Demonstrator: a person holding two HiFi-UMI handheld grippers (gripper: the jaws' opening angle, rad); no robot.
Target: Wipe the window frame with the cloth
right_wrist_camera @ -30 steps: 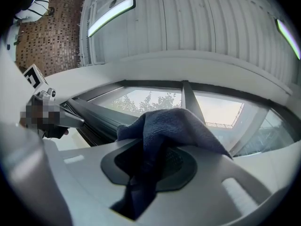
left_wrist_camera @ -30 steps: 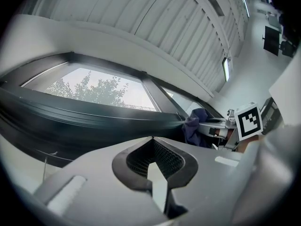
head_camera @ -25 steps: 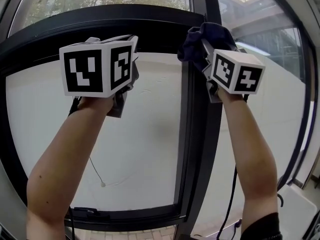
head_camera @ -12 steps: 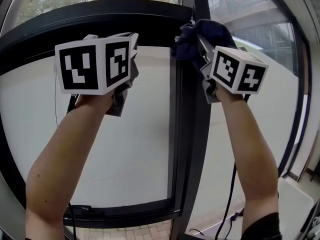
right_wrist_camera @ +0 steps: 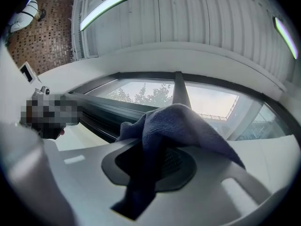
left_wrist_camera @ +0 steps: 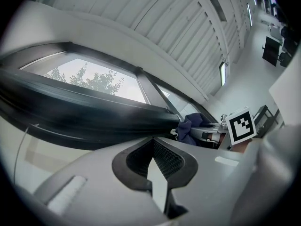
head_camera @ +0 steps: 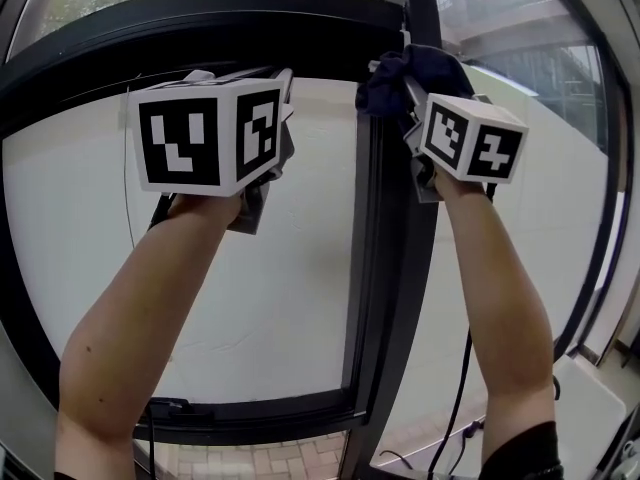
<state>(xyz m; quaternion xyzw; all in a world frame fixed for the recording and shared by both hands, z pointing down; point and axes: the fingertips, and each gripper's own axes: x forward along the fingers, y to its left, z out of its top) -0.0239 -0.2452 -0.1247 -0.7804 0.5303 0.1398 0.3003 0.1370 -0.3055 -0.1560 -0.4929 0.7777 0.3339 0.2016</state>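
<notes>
A dark blue cloth is bunched against the top of the black window frame's upright bar, where it meets the curved top bar. My right gripper is shut on it; its fingertips are buried in the fabric. In the right gripper view the cloth drapes over the jaws of the right gripper, with the frame just beyond. My left gripper is held up beside it at the pane, shut and holding nothing. In the left gripper view the left gripper points at the frame bar, with the cloth behind.
A black cable hangs from the right gripper. A small handle sits on the bottom bar of the frame. Brick paving shows below. A white ledge lies at the lower right. Trees show through the upper pane.
The left gripper has drifted a little to the right. The right gripper keeps the cloth at the top of the upright bar, with only a slight shift.
</notes>
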